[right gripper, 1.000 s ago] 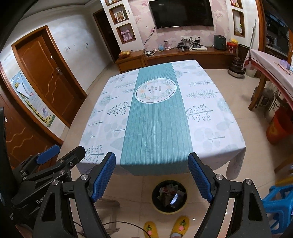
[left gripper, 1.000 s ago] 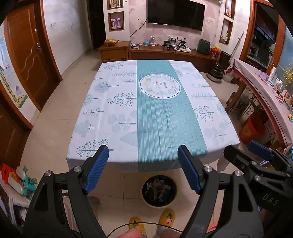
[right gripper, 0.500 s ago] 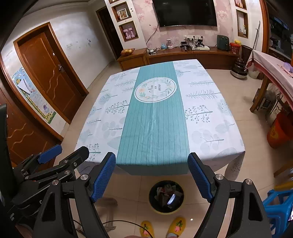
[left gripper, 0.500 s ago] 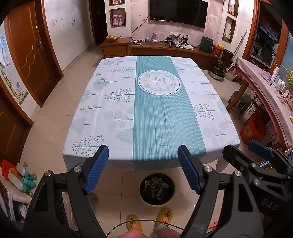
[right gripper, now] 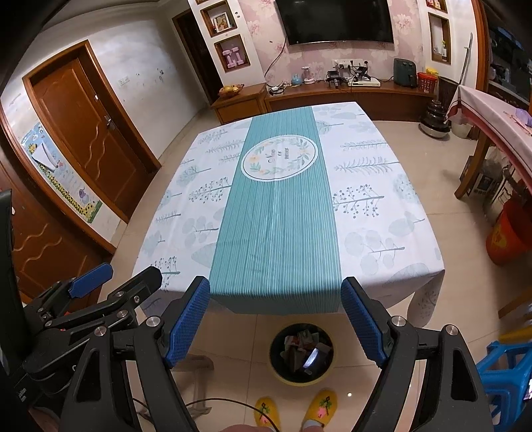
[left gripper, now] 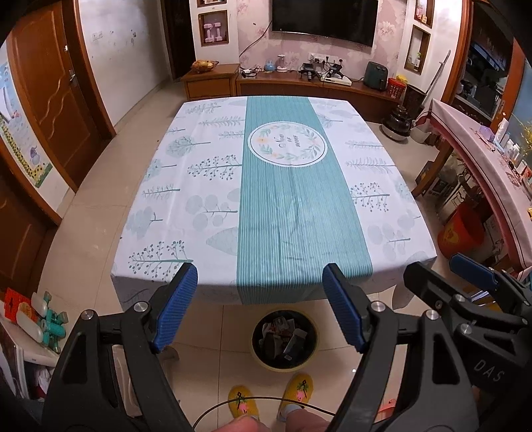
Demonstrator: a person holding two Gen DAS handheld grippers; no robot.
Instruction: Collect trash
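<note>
Nearest to me are my own 2 yellow slippers on the tile floor, toes toward the table. My left claw is held wide apart with nothing between its blue pads, and my right claw is spread just as wide and holds nothing either. From the left camera the right claw sits off to the side, low at the right; from the right camera the left claw shows low at the left.

Just past my slippers stands the trash bin, a round black bin with a yellow rim, on the floor in front of the table's near edge. Crumpled wrappers and paper scraps lie inside it. Nothing stands between either claw and the bin's open top.

Beyond it is the table, covered by a white tablecloth with tree prints and a teal striped band down the middle, with a round wreath emblem toward the far end.

To the left, near the floor, sit some small toys and boxes. To the right are a blue plastic stool, a red bucket and a side table with a pink cloth carrying small items I cannot make out.

Farthest off, a low wooden TV cabinet runs along the wall under a wall-mounted TV, and a brown door stands at the left.
</note>
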